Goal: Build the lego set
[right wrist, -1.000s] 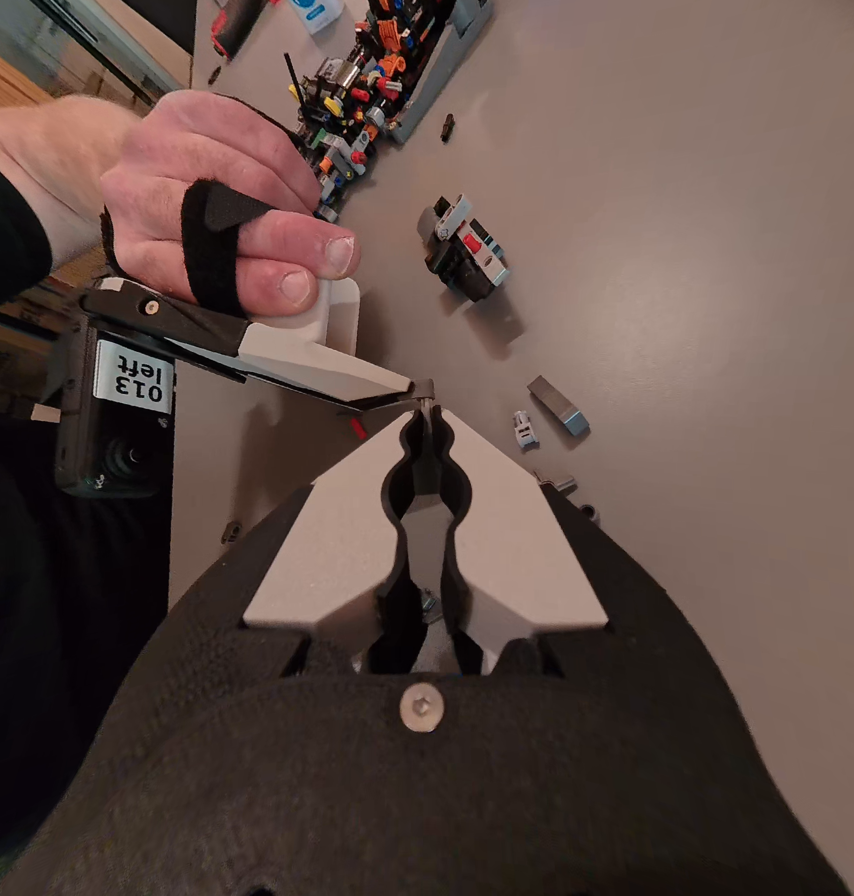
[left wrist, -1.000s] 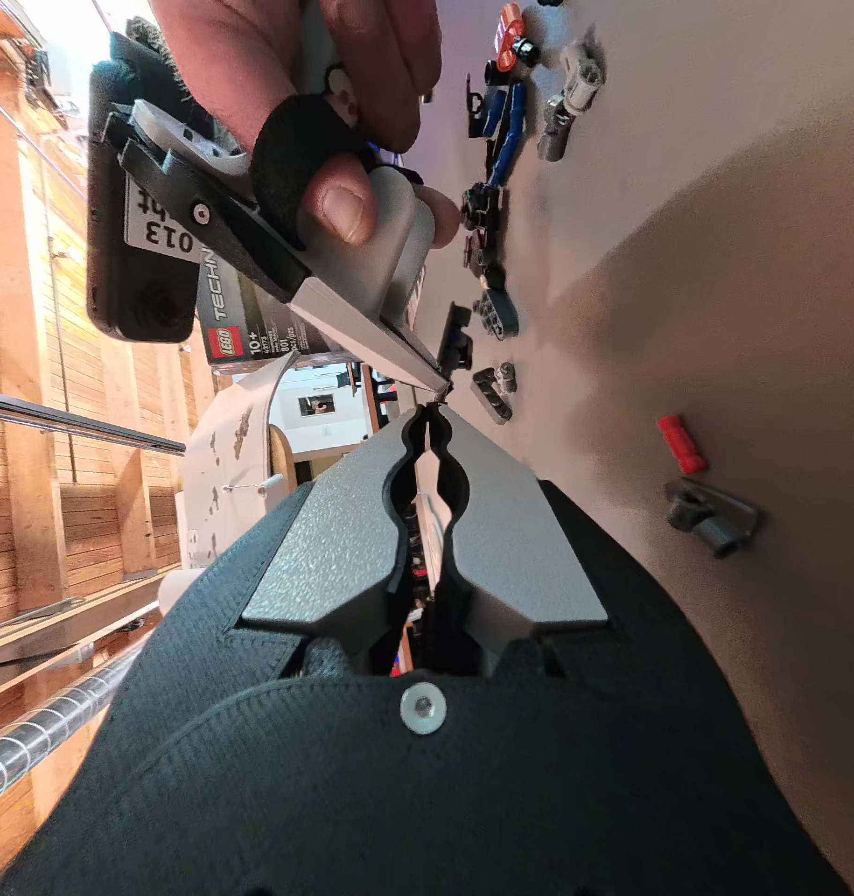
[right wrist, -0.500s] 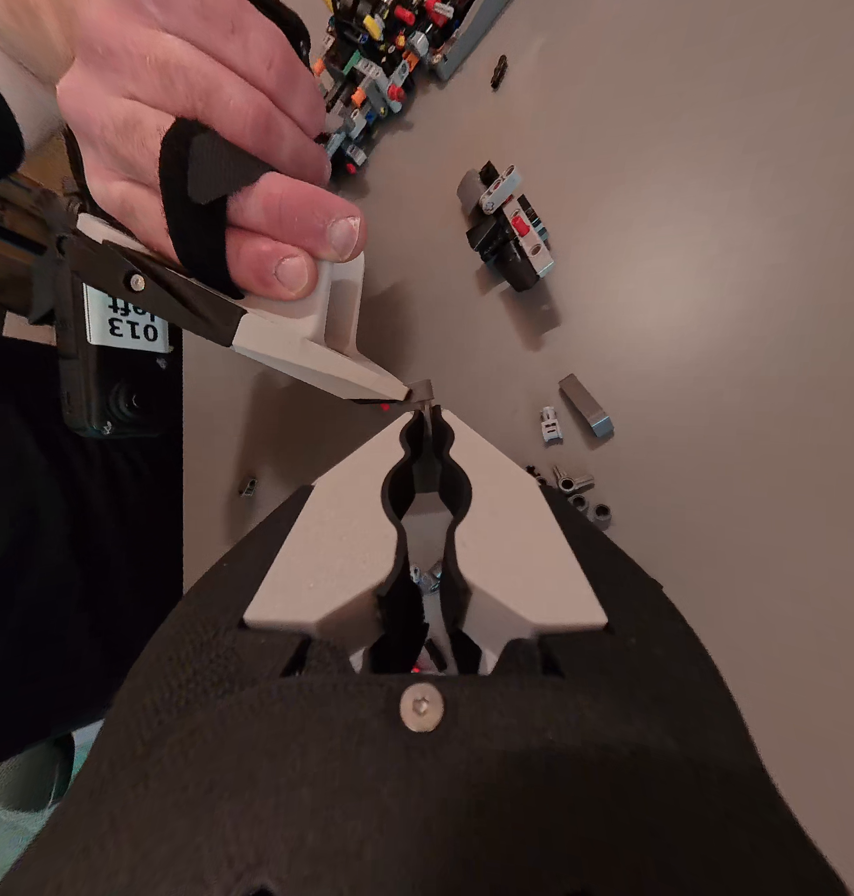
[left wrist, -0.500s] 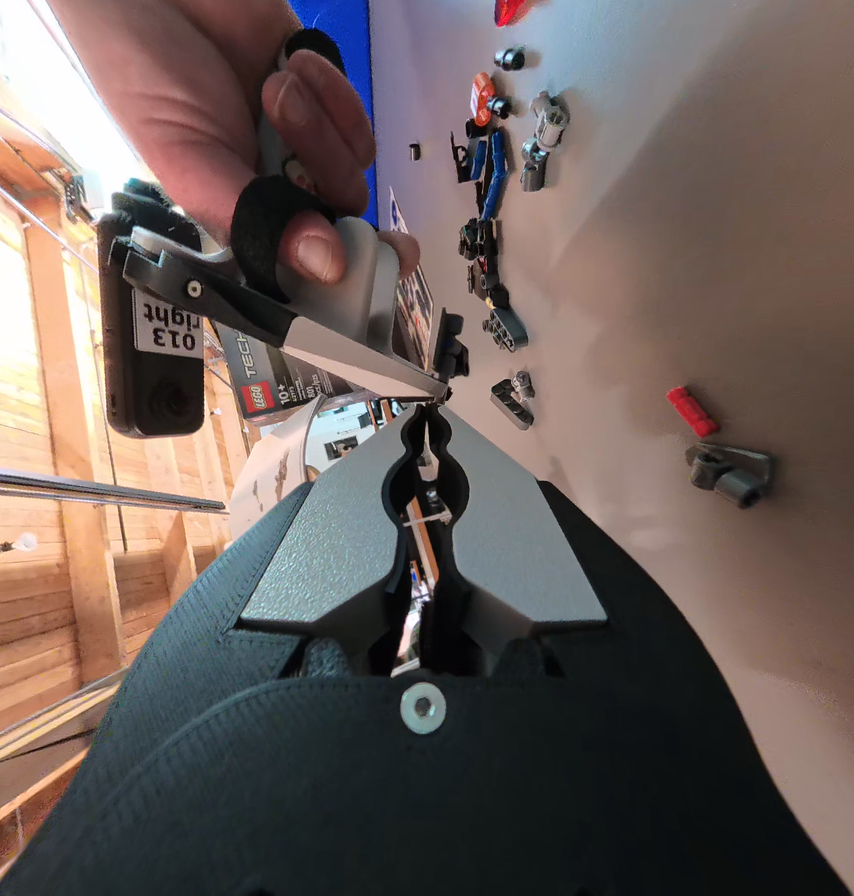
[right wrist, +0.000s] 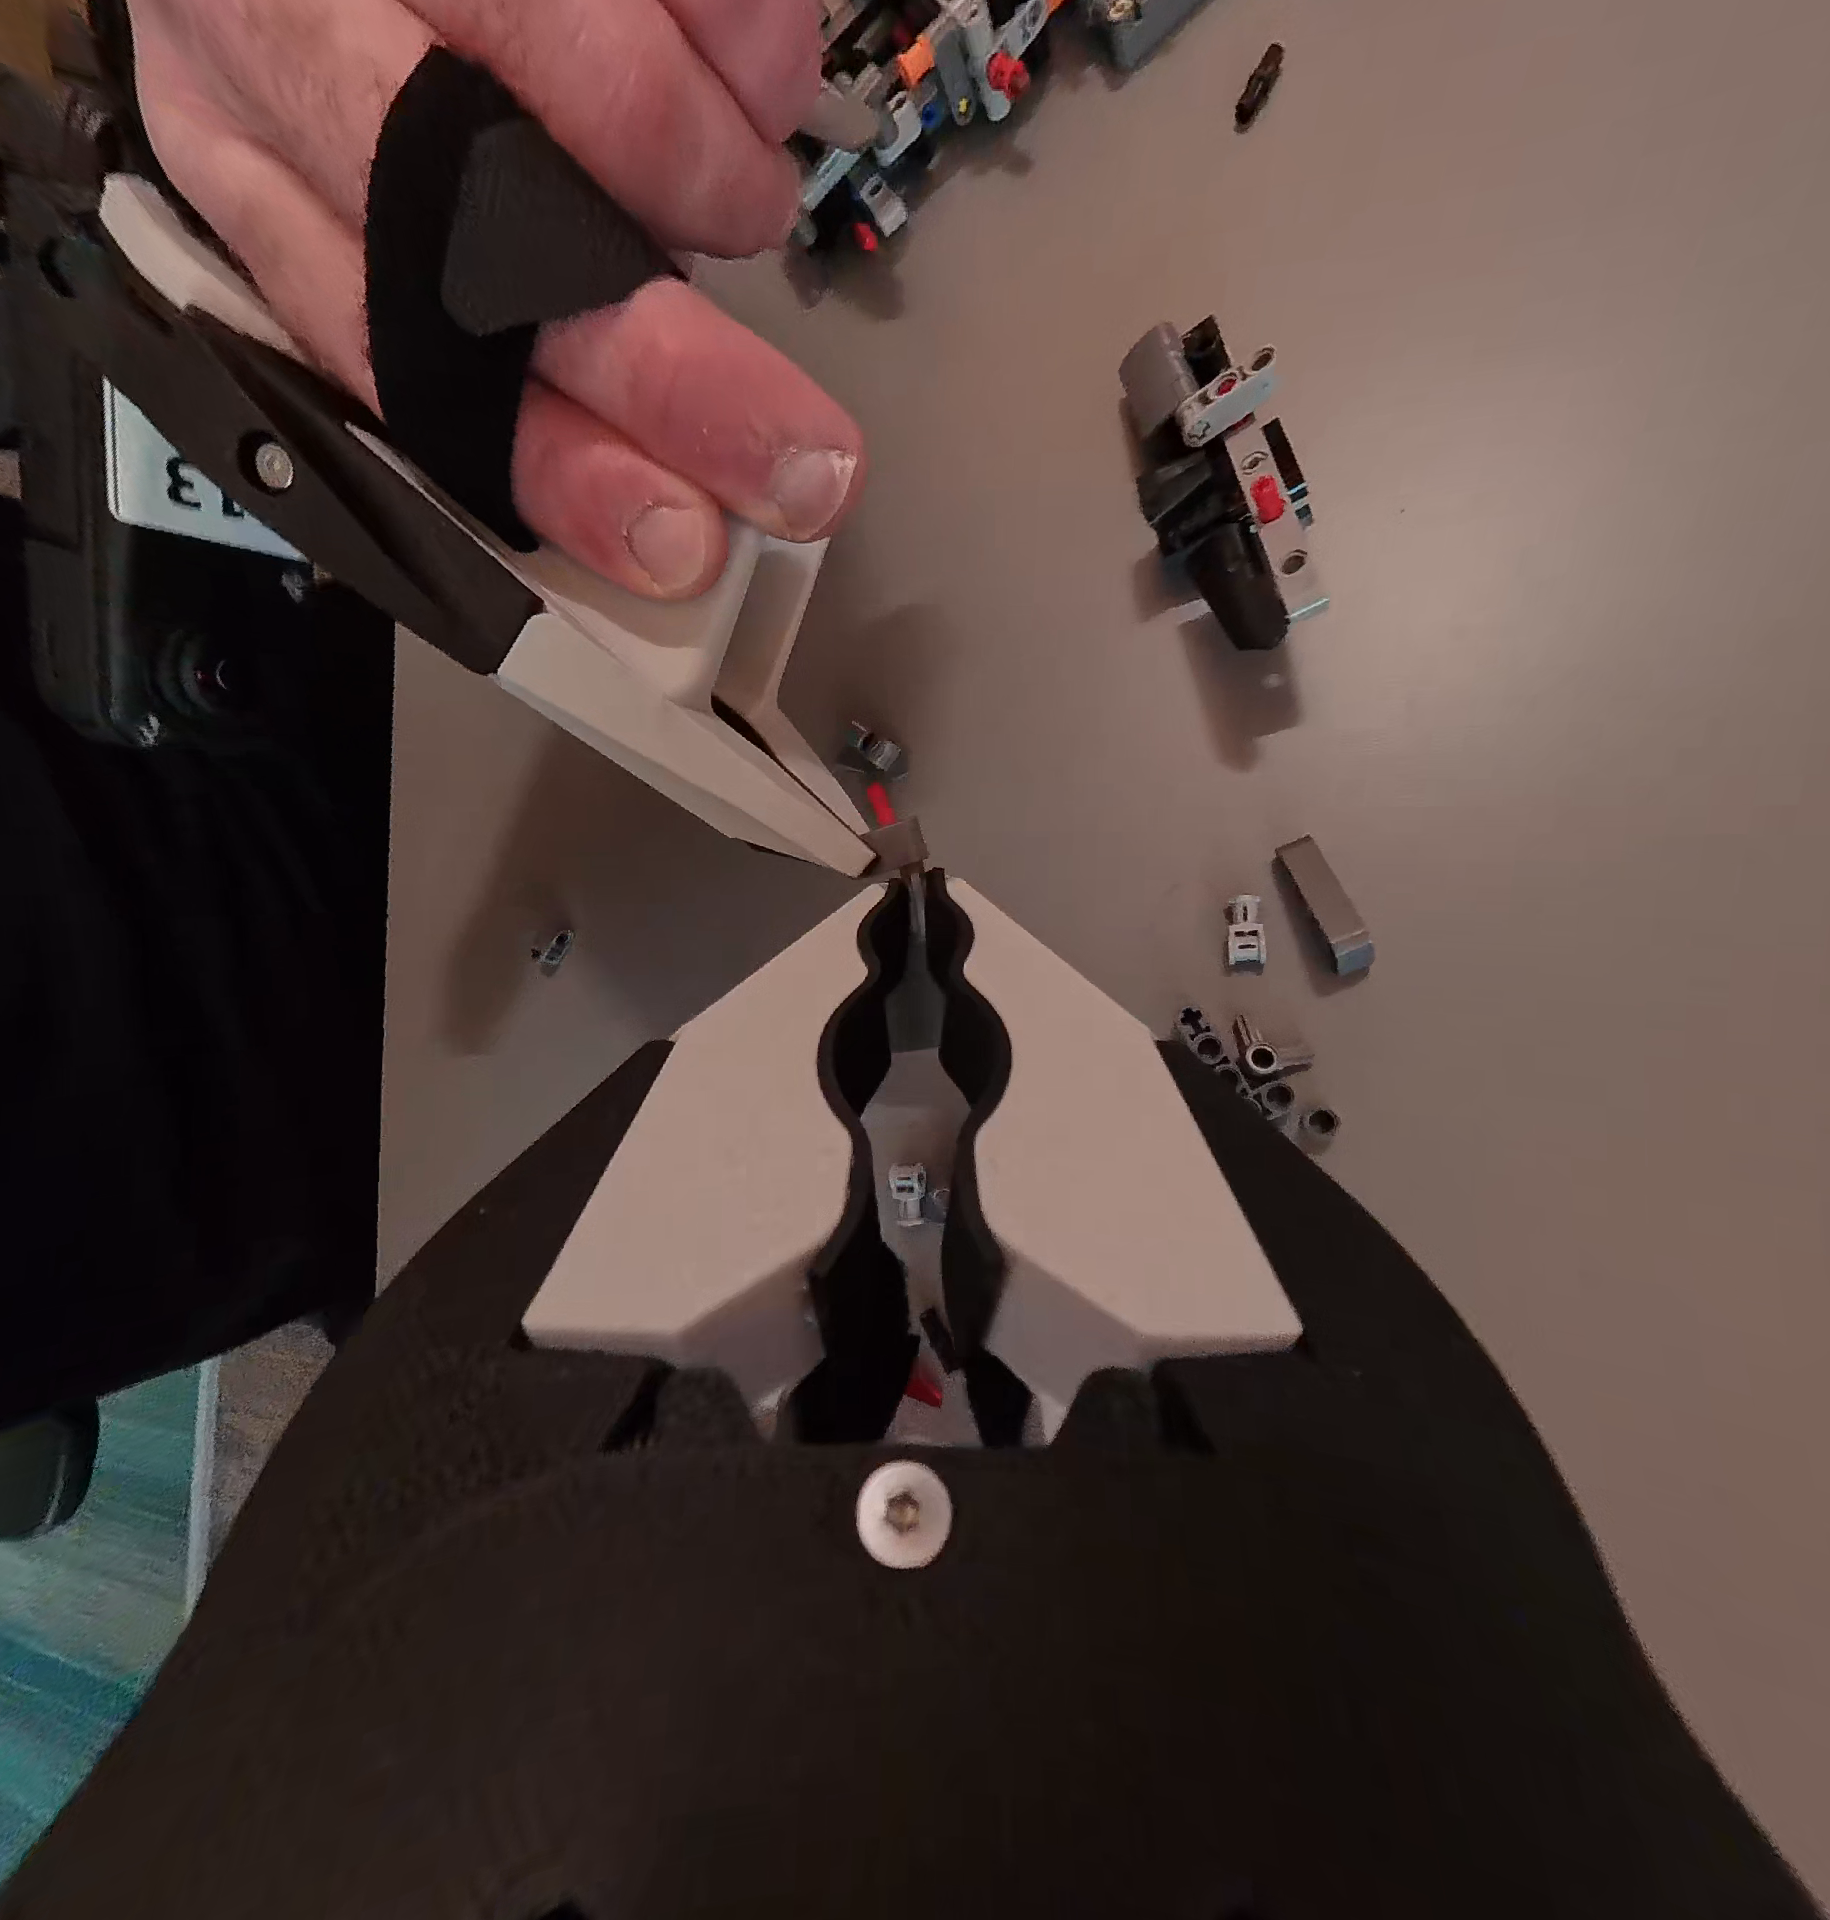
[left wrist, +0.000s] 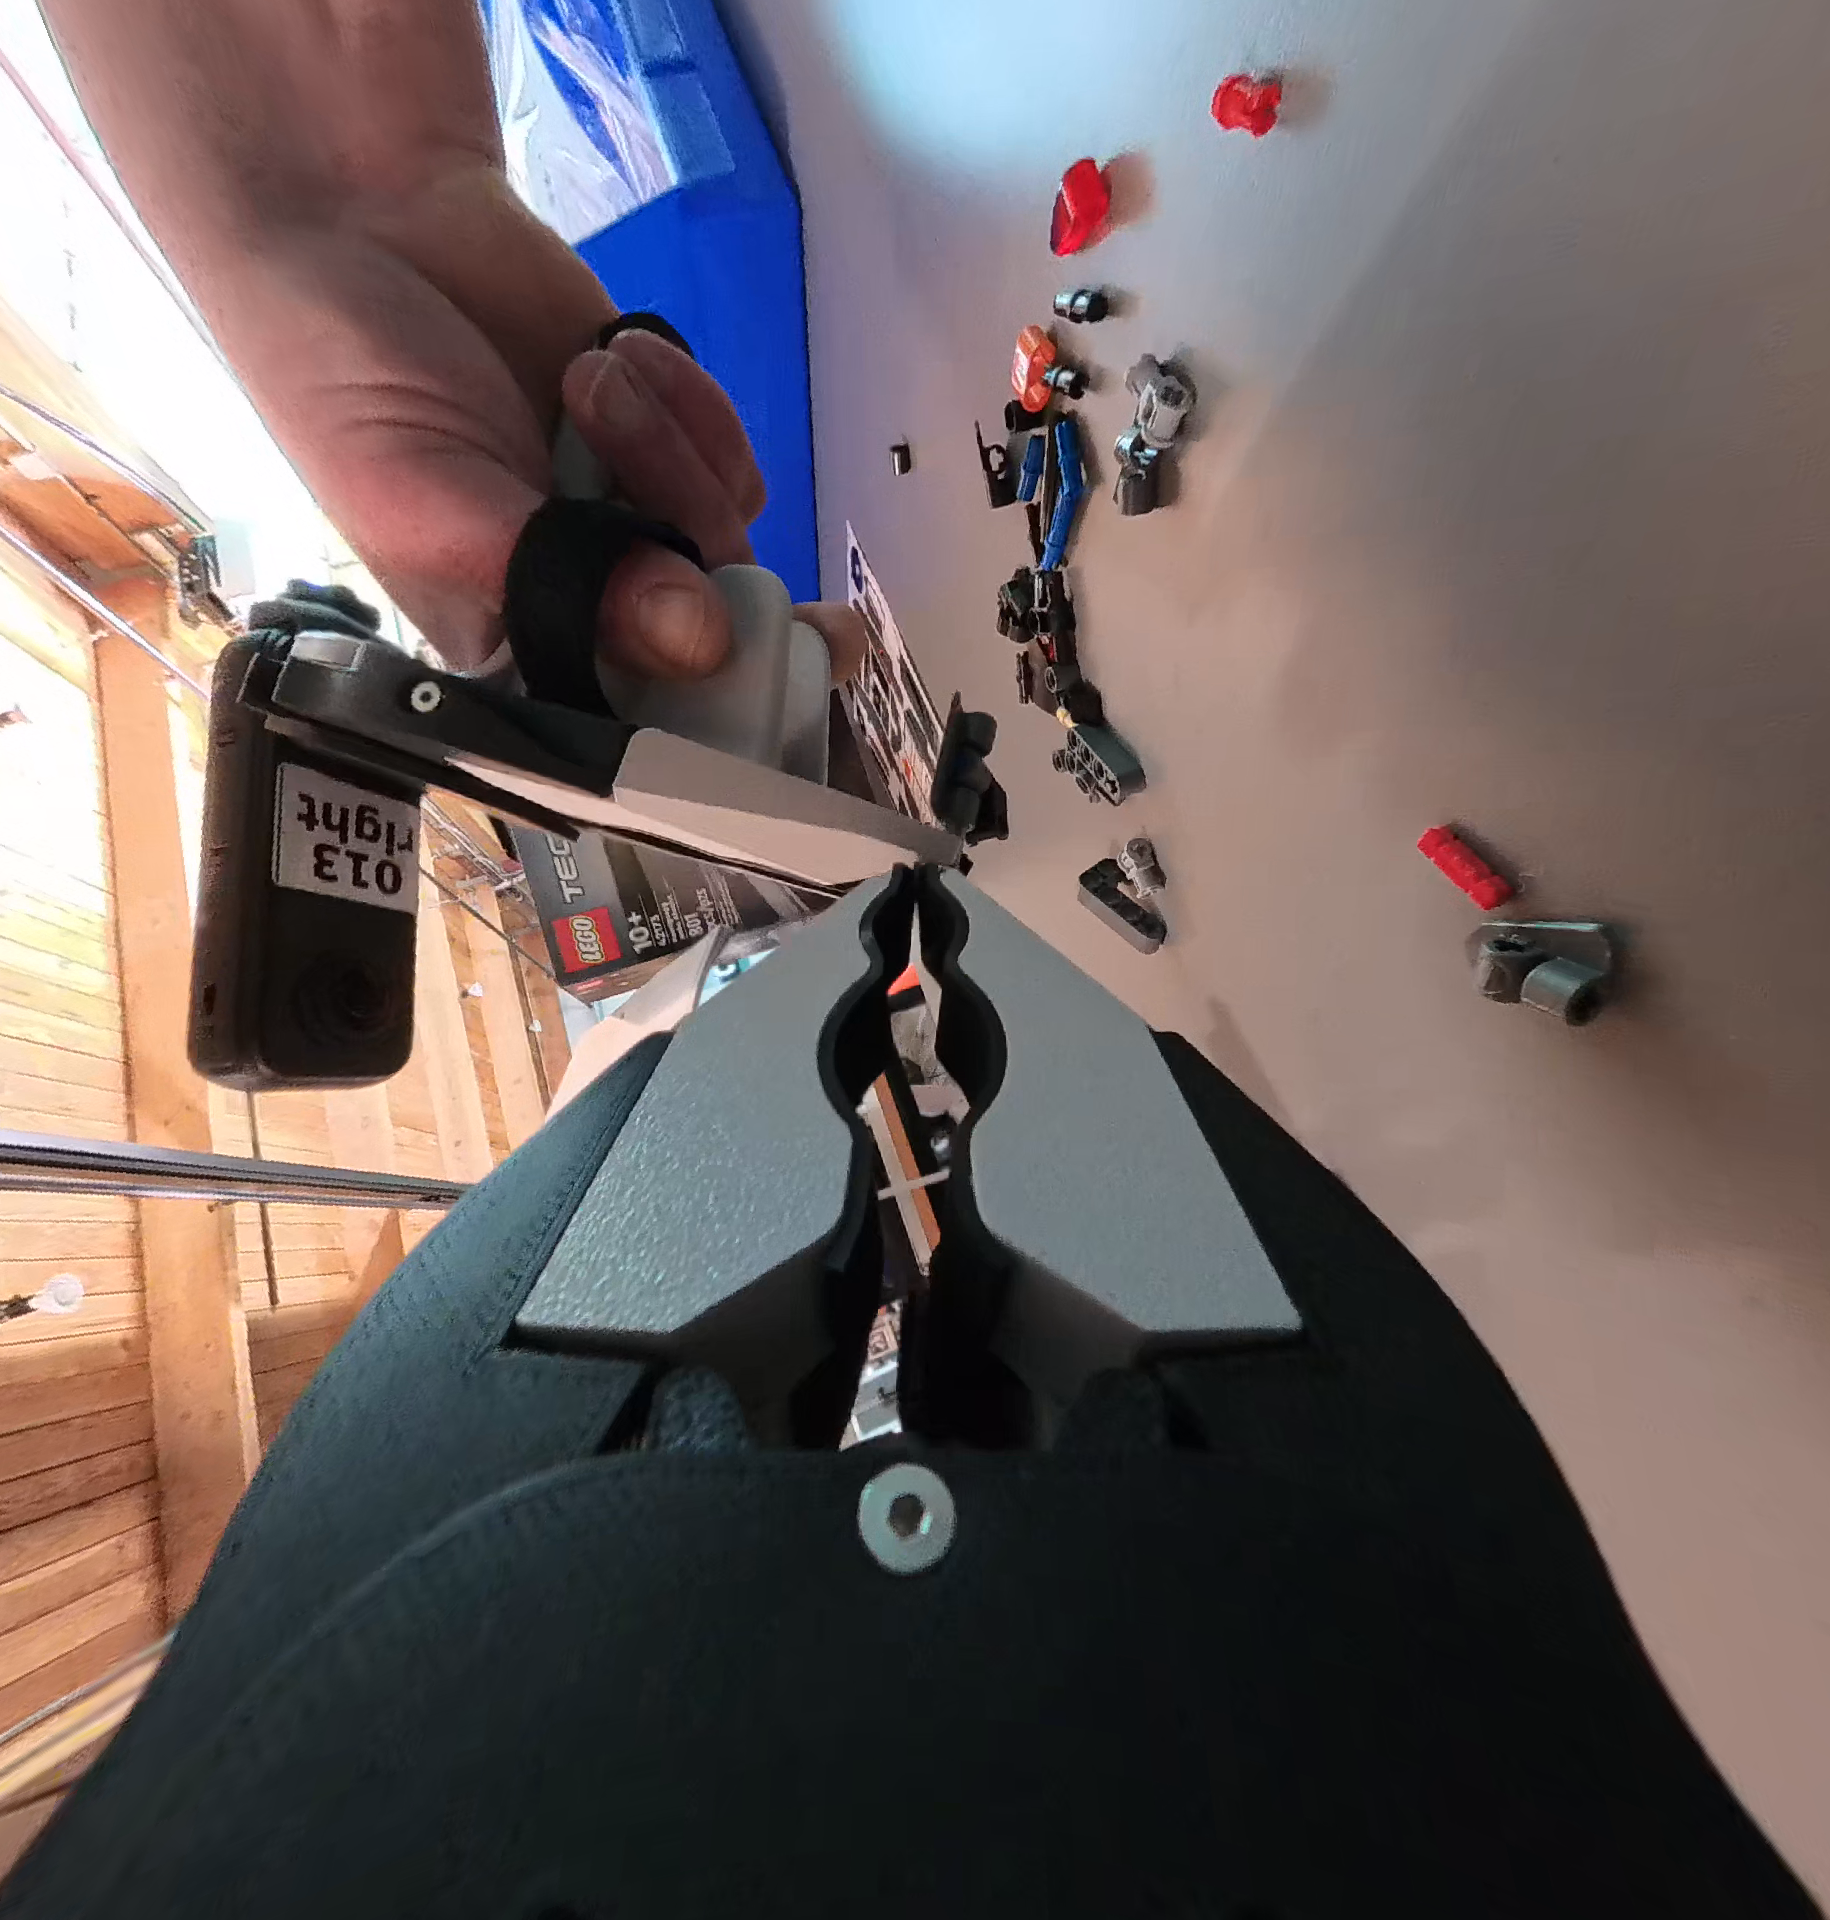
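Holding my left tool [left wrist: 916, 878] closed, tips meeting the right tool [left wrist: 932, 847]; its grip is unclear here. Loose pieces [left wrist: 1062, 623] lie scattered on the surface [left wrist: 1513, 520].

Right view: right tool [right wrist: 916, 894] pinches a dark axle [right wrist: 916, 971]; left tool [right wrist: 864, 847] clamps a small grey connector [right wrist: 903, 840] at its far end.

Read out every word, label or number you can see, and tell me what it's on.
I can't quote writing; these bear it:
White sticker on the right hand-held gripper: readable.
White sticker on the left hand-held gripper: partly hidden.
Box: logo and print, partly readable.
Booklet: too small.
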The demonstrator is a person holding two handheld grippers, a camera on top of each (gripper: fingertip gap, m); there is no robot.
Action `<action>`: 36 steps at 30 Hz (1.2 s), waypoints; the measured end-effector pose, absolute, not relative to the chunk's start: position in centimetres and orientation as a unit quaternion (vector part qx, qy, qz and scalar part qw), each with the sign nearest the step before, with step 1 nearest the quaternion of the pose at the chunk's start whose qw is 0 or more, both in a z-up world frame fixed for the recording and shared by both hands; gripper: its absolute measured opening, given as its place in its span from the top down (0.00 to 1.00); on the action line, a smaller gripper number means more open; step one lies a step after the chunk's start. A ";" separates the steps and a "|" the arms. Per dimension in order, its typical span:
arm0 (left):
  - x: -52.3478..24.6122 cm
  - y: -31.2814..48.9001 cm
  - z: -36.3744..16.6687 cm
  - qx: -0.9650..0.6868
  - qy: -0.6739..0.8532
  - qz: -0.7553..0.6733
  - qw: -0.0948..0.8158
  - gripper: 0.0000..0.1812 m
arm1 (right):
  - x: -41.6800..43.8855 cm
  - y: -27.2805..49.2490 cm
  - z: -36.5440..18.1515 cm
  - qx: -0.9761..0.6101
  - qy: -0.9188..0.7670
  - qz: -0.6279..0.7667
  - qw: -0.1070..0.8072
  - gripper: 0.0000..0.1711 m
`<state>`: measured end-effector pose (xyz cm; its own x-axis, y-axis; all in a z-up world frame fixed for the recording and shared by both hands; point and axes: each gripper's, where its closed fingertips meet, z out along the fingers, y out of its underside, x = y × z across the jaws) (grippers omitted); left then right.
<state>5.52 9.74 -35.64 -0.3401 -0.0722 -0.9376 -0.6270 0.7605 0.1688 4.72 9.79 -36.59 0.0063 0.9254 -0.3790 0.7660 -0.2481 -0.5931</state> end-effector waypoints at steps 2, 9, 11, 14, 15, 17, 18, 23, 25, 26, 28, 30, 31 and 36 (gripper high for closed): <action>5.5 9.5 -35.6 -0.221 0.783 0.255 0.522 1.00 | 4.7 9.6 -36.5 -0.695 -0.616 0.355 0.111 1.00; 5.6 8.4 -35.6 -0.217 0.801 0.225 0.510 1.00 | 4.8 8.5 -36.5 -0.668 -0.648 0.344 0.123 1.00; 5.6 7.7 -35.7 -0.213 0.807 0.217 0.506 1.00 | 4.9 7.8 -36.6 -0.659 -0.659 0.341 0.122 1.00; 5.7 6.8 -35.5 -0.206 0.816 0.205 0.500 1.00 | 4.9 6.9 -36.4 -0.641 -0.683 0.332 0.114 1.00; 5.7 6.5 -35.5 -0.202 0.820 0.201 0.496 1.00 | 4.8 6.7 -36.3 -0.632 -0.694 0.326 0.112 1.00; 5.7 6.1 -35.3 -0.199 0.827 0.192 0.490 1.00 | 4.6 6.3 -36.1 -0.620 -0.706 0.324 0.113 1.00; 5.7 5.9 -35.4 -0.198 0.833 0.185 0.483 1.00 | 4.5 6.2 -36.2 -0.616 -0.711 0.320 0.111 1.00; 5.5 5.9 -36.3 -0.208 0.847 0.161 0.462 1.00 | 4.4 6.2 -37.0 -0.625 -0.690 0.346 0.115 1.00; 5.6 6.1 -36.2 -0.206 0.844 0.162 0.468 1.00 | 4.5 6.4 -36.9 -0.628 -0.677 0.362 0.124 1.00; 5.7 6.2 -36.2 -0.212 0.841 0.161 0.472 1.00 | 4.6 6.5 -36.9 -0.631 -0.671 0.367 0.127 1.00; 5.8 6.4 -35.9 -0.216 0.833 0.163 0.483 1.00 | 4.6 6.6 -36.6 -0.633 -0.660 0.383 0.134 1.00; 5.9 6.8 -35.6 -0.227 0.822 0.167 0.495 0.99 | 4.7 6.9 -36.3 -0.637 -0.646 0.396 0.141 1.00; 5.9 7.0 -35.4 -0.230 0.815 0.168 0.504 0.99 | 4.7 7.0 -36.1 -0.637 -0.641 0.403 0.143 1.00; 6.1 7.2 -34.5 -0.251 0.786 0.164 0.541 0.94 | 4.8 7.1 -35.7 -0.636 -0.631 0.418 0.150 1.00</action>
<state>6.10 7.21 -34.49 -0.2892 -0.2176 -0.9322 -0.5726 0.8197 -0.0137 4.78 7.08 -35.75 -0.1456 0.9284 -0.3419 0.6780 -0.1581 -0.7179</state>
